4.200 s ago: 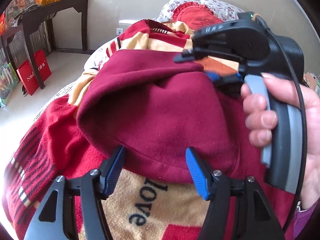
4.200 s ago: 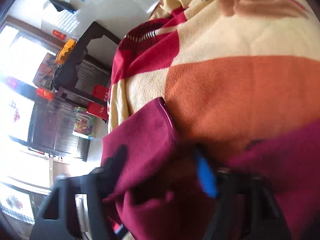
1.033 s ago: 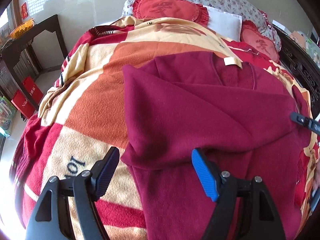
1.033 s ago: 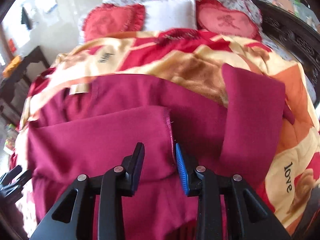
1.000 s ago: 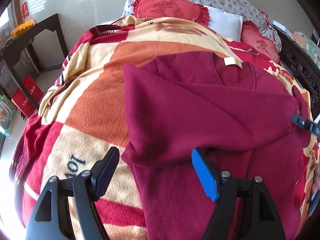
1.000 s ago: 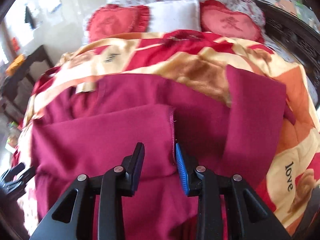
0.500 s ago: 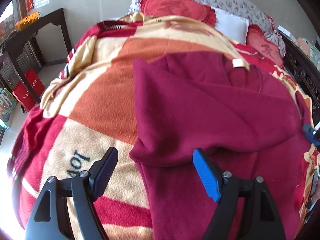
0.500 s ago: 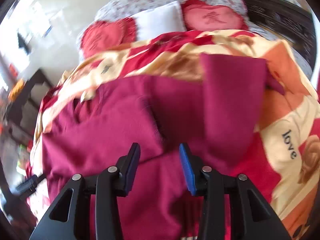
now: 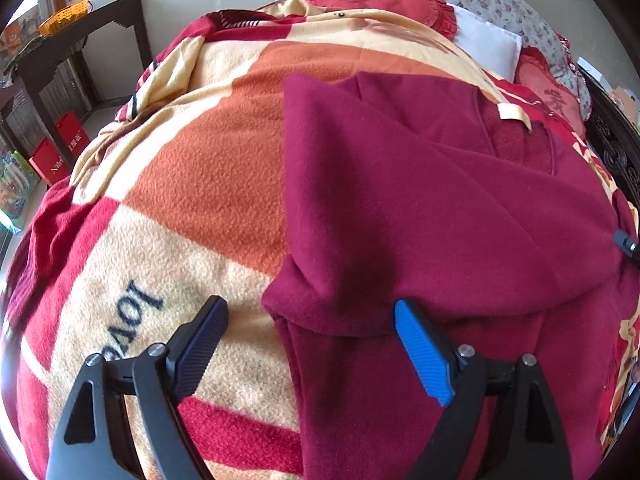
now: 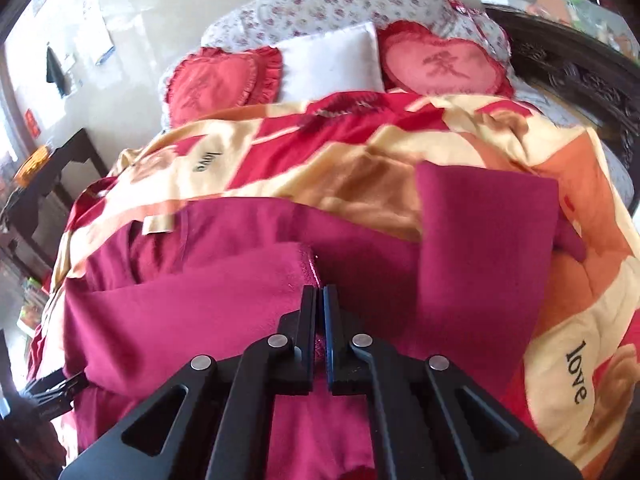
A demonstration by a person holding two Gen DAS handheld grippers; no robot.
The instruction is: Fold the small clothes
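A dark red fleece top (image 9: pixel 420 200) lies spread on the bed blanket, with its left sleeve folded across the body. A cream neck label (image 9: pixel 510 112) shows at the collar. My left gripper (image 9: pixel 308 340) is open and empty, its jaws straddling the folded edge at the top's left side. In the right wrist view the top (image 10: pixel 200 312) fills the middle, and its other sleeve (image 10: pixel 484 248) lies out to the right. My right gripper (image 10: pixel 319 292) is shut on the cuff edge of the folded sleeve (image 10: pixel 310 268).
A red, orange and cream blanket (image 9: pixel 192 184) printed with "love" covers the bed. Red heart cushions (image 10: pixel 440 66) and a white pillow (image 10: pixel 328 64) lie at the head. A dark side table (image 9: pixel 80 32) stands at the left. A dark carved bed frame (image 10: pixel 580 76) runs along the right.
My right gripper has closed on the folded sleeve's cuff edge; it was open half a second ago. My left gripper has moved closer to the top's left folded edge and stays open.
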